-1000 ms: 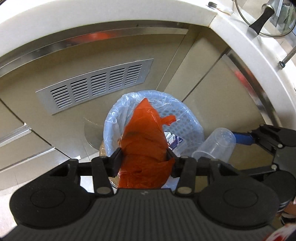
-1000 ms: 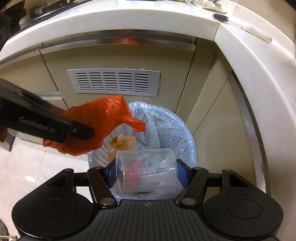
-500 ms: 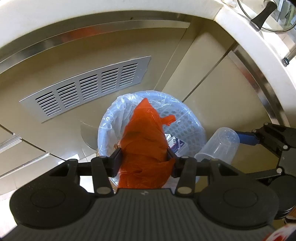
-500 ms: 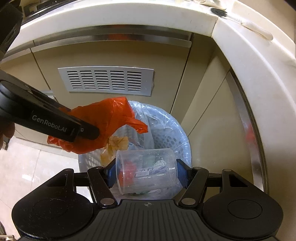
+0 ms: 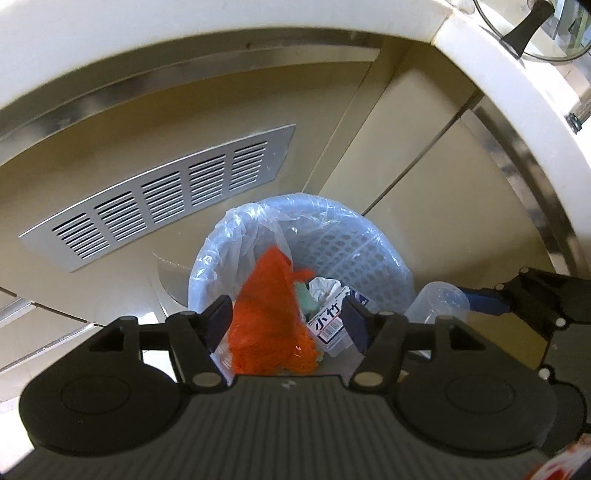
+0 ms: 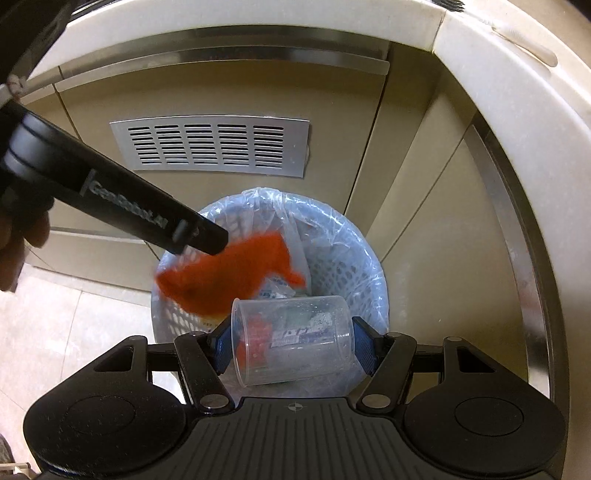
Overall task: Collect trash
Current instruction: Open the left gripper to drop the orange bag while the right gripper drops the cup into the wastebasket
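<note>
Your left gripper [image 6: 207, 240] reads "GenRobot.AI"; a packet [image 5: 328, 325] in the bin [image 5: 369, 251] shows "小竹". Its jaws have just been opening, and the orange bag [image 5: 273, 314] (blurred) sits loose between them over the bin. Your right gripper [image 6: 291, 343] clamps the clear cup [image 6: 291, 339] sideways above the near rim.

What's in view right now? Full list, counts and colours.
bin: 1, pale blue mesh with clear liner, on floor in cabinet corner
orange bag: 1, blurred, over the bin between the open left jaws, which have just been opening
clear cup: 1, on its side, clamped over the bin
trash in bin: several, white and green
vent: 1, silver, cabinet front
pot lid: 1, glass, counter
left gripper: 1, black
right gripper: 1, black, blue pads
</note>
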### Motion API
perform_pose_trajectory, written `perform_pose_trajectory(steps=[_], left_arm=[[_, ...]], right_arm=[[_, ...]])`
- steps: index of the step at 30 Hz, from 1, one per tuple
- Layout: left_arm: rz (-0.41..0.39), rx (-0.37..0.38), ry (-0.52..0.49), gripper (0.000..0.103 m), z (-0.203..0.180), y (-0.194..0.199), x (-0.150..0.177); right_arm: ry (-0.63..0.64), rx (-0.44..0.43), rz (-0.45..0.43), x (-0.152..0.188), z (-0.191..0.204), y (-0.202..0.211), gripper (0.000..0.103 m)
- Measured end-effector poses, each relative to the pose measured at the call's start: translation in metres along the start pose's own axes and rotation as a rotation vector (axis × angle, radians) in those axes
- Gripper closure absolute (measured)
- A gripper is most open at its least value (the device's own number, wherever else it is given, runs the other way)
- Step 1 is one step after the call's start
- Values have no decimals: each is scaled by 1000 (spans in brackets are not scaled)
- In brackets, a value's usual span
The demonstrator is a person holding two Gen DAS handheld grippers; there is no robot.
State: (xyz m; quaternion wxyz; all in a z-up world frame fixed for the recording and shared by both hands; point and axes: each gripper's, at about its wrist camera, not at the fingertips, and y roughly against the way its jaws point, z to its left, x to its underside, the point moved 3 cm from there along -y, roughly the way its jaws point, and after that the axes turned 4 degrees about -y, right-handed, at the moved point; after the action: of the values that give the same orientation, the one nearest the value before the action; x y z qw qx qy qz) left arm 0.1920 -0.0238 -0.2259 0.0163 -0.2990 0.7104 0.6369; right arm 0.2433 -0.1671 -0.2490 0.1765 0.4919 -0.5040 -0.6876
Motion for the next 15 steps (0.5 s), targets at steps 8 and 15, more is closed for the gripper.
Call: perform_pose_trajectory(steps=[8,15], left_arm=[[-30,-46,60,41,17,26,16],[-37,-77,111,41,34,40,33]], right_arm=[[4,-2,-8,-3,2,-3,39],[15,4,-24,-13,4,-10,39]])
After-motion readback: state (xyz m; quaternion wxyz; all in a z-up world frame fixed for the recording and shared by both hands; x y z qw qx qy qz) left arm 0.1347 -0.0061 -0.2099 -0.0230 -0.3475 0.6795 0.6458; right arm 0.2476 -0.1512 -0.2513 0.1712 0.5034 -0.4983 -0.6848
